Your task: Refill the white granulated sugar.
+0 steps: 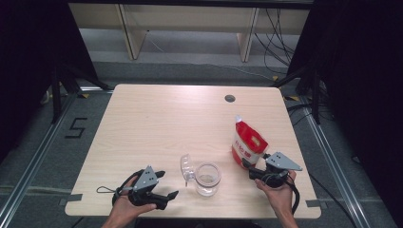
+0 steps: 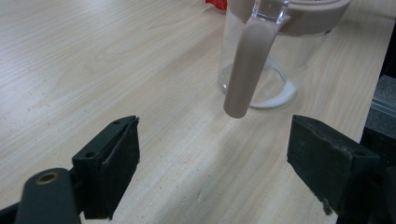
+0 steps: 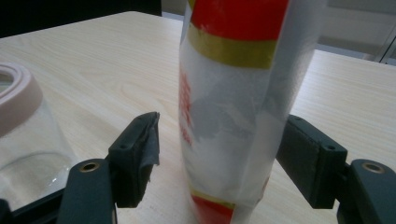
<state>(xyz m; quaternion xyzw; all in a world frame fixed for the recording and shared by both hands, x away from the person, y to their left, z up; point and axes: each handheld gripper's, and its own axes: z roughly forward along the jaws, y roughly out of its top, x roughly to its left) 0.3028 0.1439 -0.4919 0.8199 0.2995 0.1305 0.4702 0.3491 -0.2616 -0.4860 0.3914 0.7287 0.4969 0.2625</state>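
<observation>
A red and white pouch [image 1: 248, 140] stands upright on the right of the table. My right gripper [image 1: 248, 168] reaches it from the near side. In the right gripper view the pouch [image 3: 233, 93] stands between the open jaws of that gripper [image 3: 219, 135]; the left pad is clear of it, the right pad is at its edge. A clear glass jar [image 1: 207, 179] with a pinkish rim and its lid [image 1: 185, 166] flipped open sits at the front middle. My left gripper [image 1: 167, 184] is open to its left, facing the jar's handle [image 2: 247, 70] with nothing between its jaws [image 2: 215, 154].
The light wooden table [image 1: 157, 123] has a round cable hole [image 1: 230, 98] at the back right. The jar [image 3: 18, 121] stands close to the pouch's left in the right gripper view. Beyond the table are shelf legs, floor cables and dark curtains.
</observation>
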